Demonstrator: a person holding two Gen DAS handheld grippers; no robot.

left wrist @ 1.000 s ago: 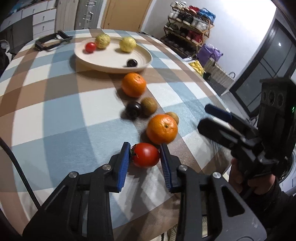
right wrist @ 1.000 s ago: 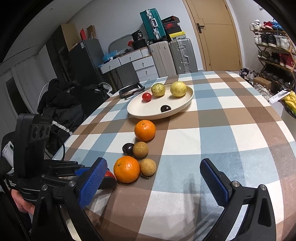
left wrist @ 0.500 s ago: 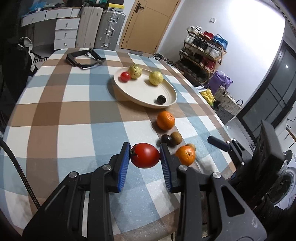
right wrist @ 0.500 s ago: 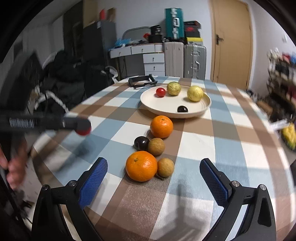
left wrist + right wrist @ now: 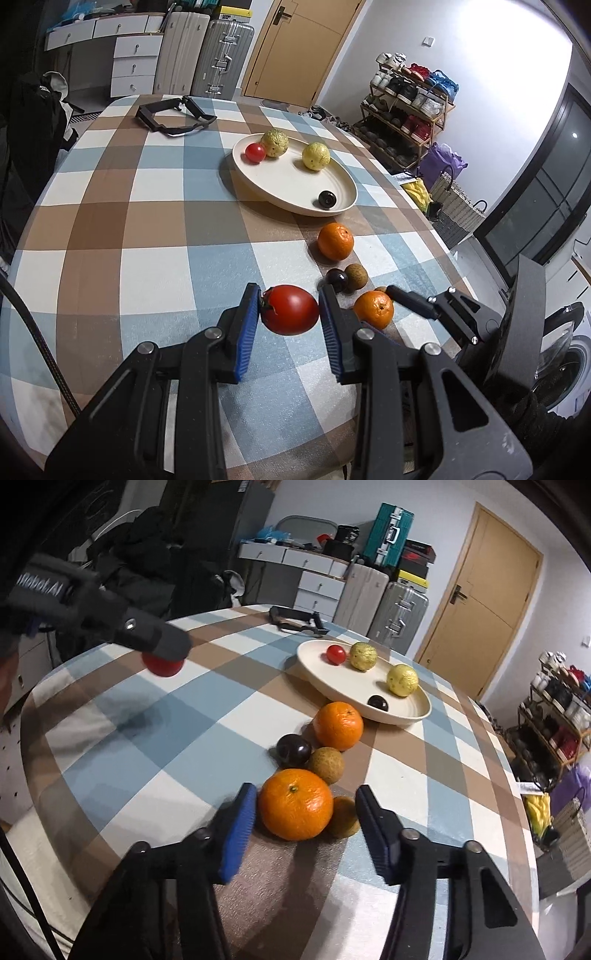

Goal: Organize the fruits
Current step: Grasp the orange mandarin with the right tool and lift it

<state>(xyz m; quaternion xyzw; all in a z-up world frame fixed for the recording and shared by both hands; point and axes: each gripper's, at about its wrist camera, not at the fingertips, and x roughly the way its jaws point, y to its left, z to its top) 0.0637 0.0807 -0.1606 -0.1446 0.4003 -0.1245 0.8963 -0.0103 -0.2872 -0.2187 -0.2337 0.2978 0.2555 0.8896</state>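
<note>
My left gripper (image 5: 290, 306) is shut on a red tomato (image 5: 290, 312) and holds it above the checked tablecloth; the right wrist view shows that tomato (image 5: 162, 666) in the air at the left. My right gripper (image 5: 306, 805) is closing, with the near orange (image 5: 295, 805) and a small brown fruit (image 5: 345, 818) between its jaws. The pads do not visibly press on them. Beyond lie a dark plum (image 5: 293, 750), another brown fruit (image 5: 327, 764) and a second orange (image 5: 338, 725). The cream plate (image 5: 332, 679) holds a small tomato, two yellow fruits and a dark fruit.
A black strap frame (image 5: 173, 116) lies at the table's far end. A black cable (image 5: 33, 332) runs along the left. The table's edge curves close on the right, with a shoe rack (image 5: 410, 96) and bags beyond. Suitcases and drawers stand behind.
The left gripper lifted the tomato off the cloth and drew back from the fruit row. The right gripper rolled, came up to the near orange, and its jaws narrowed from wide open.
</note>
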